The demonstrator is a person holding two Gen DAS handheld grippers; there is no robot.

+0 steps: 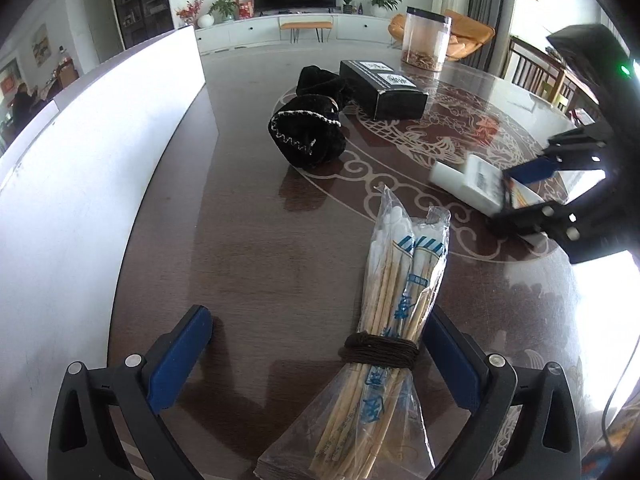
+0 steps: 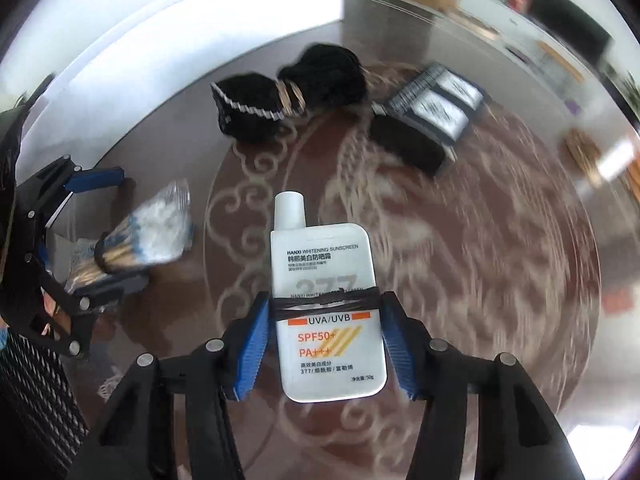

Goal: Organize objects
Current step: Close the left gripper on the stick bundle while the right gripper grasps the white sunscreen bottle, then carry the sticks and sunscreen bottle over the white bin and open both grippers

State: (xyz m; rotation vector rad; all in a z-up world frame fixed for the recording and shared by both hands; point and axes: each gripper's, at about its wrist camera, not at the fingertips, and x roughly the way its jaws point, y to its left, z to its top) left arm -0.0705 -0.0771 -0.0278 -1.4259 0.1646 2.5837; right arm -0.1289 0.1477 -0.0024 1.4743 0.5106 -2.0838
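Note:
A plastic-wrapped bundle of wooden sticks (image 1: 394,320), tied with dark cord, lies on the dark patterned table between the wide-open fingers of my left gripper (image 1: 320,344); only the right pad is near it. It shows again in the right wrist view (image 2: 132,240). My right gripper (image 2: 324,316) is shut on a white sunscreen bottle (image 2: 324,280) wrapped with black thread and holds it above the table. From the left wrist view the bottle (image 1: 466,182) sits in that gripper (image 1: 516,196) at the right.
A black velvet pouch (image 1: 308,128) with white trim and a black box (image 1: 382,88) lie further out on the table (image 1: 248,240). A clear jar (image 1: 426,38) stands behind them. A white panel (image 1: 80,168) runs along the left edge.

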